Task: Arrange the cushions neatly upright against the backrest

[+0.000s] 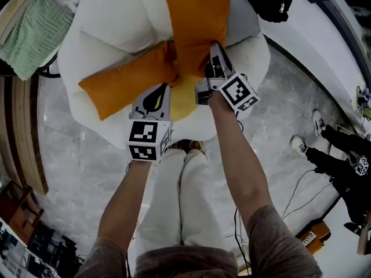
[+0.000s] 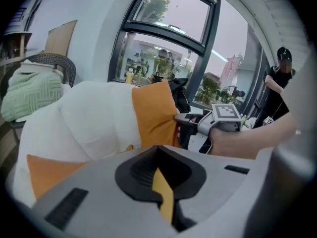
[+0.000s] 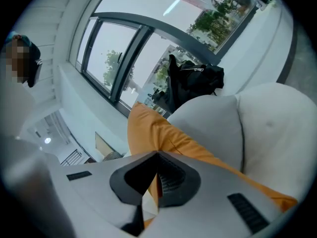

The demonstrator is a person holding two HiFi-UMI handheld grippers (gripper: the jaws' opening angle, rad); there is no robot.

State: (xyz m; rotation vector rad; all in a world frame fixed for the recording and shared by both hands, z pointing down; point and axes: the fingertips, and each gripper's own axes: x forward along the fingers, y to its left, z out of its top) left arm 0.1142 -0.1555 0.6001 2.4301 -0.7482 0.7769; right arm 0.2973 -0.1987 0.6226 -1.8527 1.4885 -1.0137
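Where the right claw (image 3: 157, 156) ends, its jaws are pressed together on a fold of orange fabric, the lower edge of the upright orange cushion (image 3: 148, 133). In the head view this claw (image 1: 215, 51) meets that cushion (image 1: 197, 22) at its bottom right corner. The cushion leans tall against the backrest of the white armchair (image 1: 116, 22). The left claw (image 2: 158, 150) is likewise closed, with a thin strip of yellow pinched between its jaws. From above, this claw (image 1: 164, 88) sits at the front of the seat, just beside the yellow cushion (image 1: 185, 100), and the strip appears to be that cushion's edge. The yellow cushion lies low on the seat between the two claws, mostly covered by them. A second, flat orange cushion (image 1: 124, 80) lies slantwise over the left side of the seat, its right end touching the upright one; the left gripper view shows a corner of it (image 2: 49, 172) at lower left. Left of the armchair a green knitted blanket (image 1: 35, 28) is draped over another seat. Behind the backrest a black bag (image 3: 193, 83) rests by the window. The floor (image 1: 81, 167) is pale marble.
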